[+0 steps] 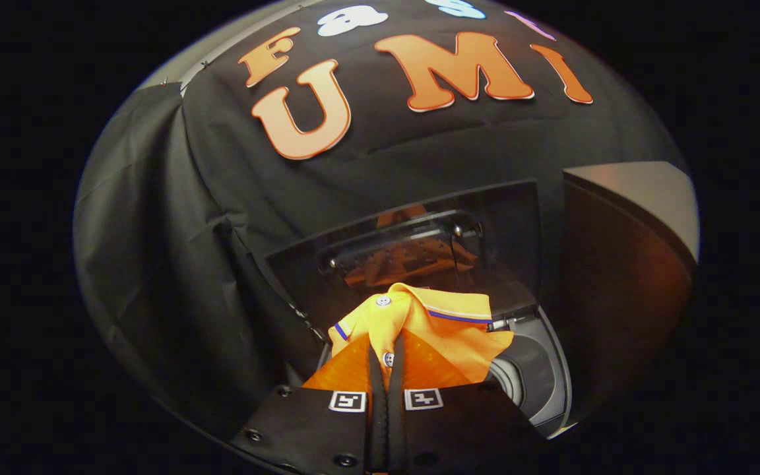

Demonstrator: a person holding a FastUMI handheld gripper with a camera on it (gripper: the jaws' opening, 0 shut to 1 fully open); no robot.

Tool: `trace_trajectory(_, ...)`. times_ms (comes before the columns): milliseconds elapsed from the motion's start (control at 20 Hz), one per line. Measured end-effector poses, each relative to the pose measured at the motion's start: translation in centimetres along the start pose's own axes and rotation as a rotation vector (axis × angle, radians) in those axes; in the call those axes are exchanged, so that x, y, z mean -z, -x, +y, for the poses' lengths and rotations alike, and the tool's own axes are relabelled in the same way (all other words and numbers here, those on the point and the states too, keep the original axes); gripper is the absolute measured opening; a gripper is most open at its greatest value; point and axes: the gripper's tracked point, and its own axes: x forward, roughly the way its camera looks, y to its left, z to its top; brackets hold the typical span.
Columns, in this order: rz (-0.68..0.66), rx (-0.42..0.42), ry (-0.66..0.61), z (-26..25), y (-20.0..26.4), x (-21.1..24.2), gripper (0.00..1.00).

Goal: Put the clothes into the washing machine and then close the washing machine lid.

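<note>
Just the booth's black cloth wall (175,218) hanging wrinkly all around back there, plus a pale panel (650,191) off to the side.

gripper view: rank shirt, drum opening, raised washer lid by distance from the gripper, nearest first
1. orange shirt: pinched between the fingers of the gripper, bunched just ahead.
2. drum opening: beyond the shirt, right of the fingers.
3. raised lid: standing open behind the shirt, farthest.

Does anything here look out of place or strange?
Nothing looks damaged or spilled. The gripper is shut on an orange shirt, bunched above the washing machine. Its lid stands open behind.
</note>
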Motion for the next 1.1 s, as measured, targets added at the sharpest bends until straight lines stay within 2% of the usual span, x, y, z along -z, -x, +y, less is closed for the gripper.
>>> trace_trajectory(500, 0.092, 0.069, 0.01, -2.1, -5.7, 5.1, 0.08)
trace_trajectory(700, 0.184, 0.101, 0.046, -3.2, -7.3, 9.0, 0.08)
trace_trajectory(900, 0.298, 0.154, -0.014, -4.6, -8.2, 13.1, 0.08)
trace_trajectory(1000, 0.316, 0.177, -0.028, -4.9, -8.4, 13.4, 0.08)
trace_trajectory(1100, 0.388, 0.201, 0.004, -5.5, -8.7, 14.4, 0.08)
